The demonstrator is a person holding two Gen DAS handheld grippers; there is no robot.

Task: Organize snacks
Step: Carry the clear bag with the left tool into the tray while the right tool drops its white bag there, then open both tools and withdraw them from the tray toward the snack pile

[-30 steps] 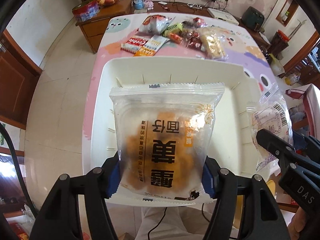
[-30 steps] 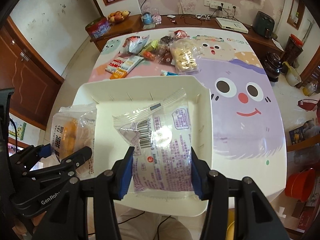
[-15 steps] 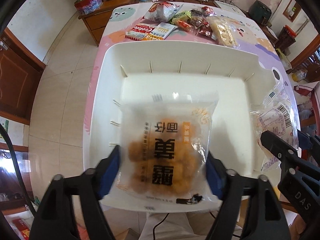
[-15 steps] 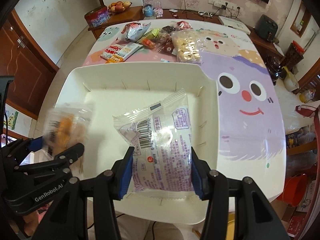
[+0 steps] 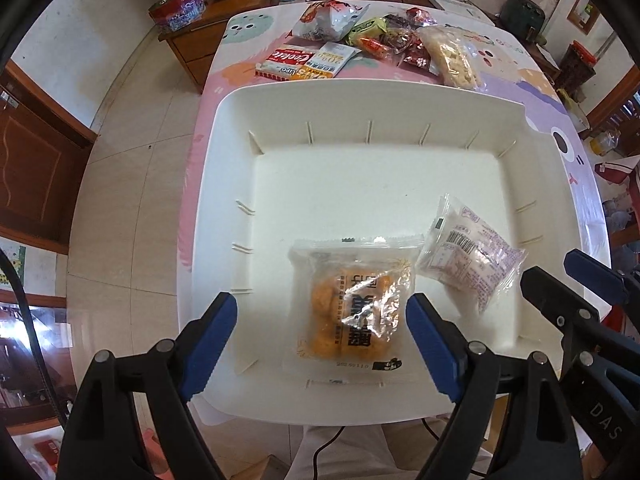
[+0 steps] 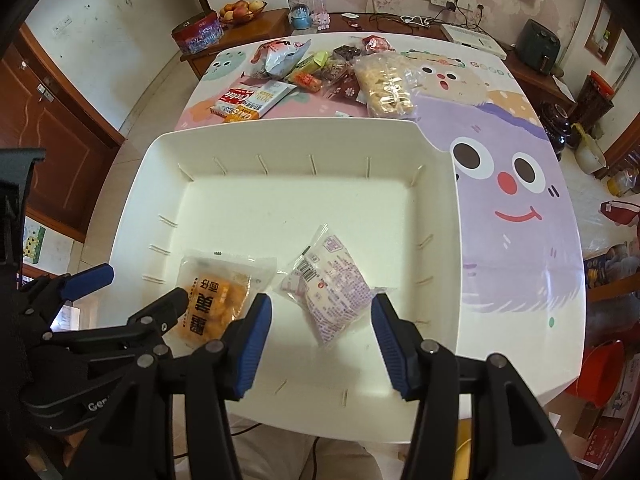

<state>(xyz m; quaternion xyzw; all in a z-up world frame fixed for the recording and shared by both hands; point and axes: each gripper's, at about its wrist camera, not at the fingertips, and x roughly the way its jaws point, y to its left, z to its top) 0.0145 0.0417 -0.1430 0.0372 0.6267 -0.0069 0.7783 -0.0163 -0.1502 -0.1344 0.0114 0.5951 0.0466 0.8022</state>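
Two sealed snack packets lie flat on the floor of the white bin (image 5: 224, 184), near its front wall. The orange snack packet (image 5: 352, 312) is clear film over orange-brown pieces, printed with large dark characters and a serrated seal along its far edge. The pale snack packet (image 6: 328, 292) is clear film with purple print and a barcode, lying askew, one corner just beside the orange one. The rest of the bin floor is bare, ringed by sloping walls with thin ribs. The left gripper (image 5: 320, 340) stands wide, its jaws having just been opening; the orange packet lies between them below, close to the right-hand blue pad without being pressed. The right gripper (image 6: 320, 344) stands apart above the pale packet, neither pad touching it. Loose snacks (image 6: 320, 68) remain piled on the cartoon tablecloth (image 6: 520, 240) beyond the bin's far rim.
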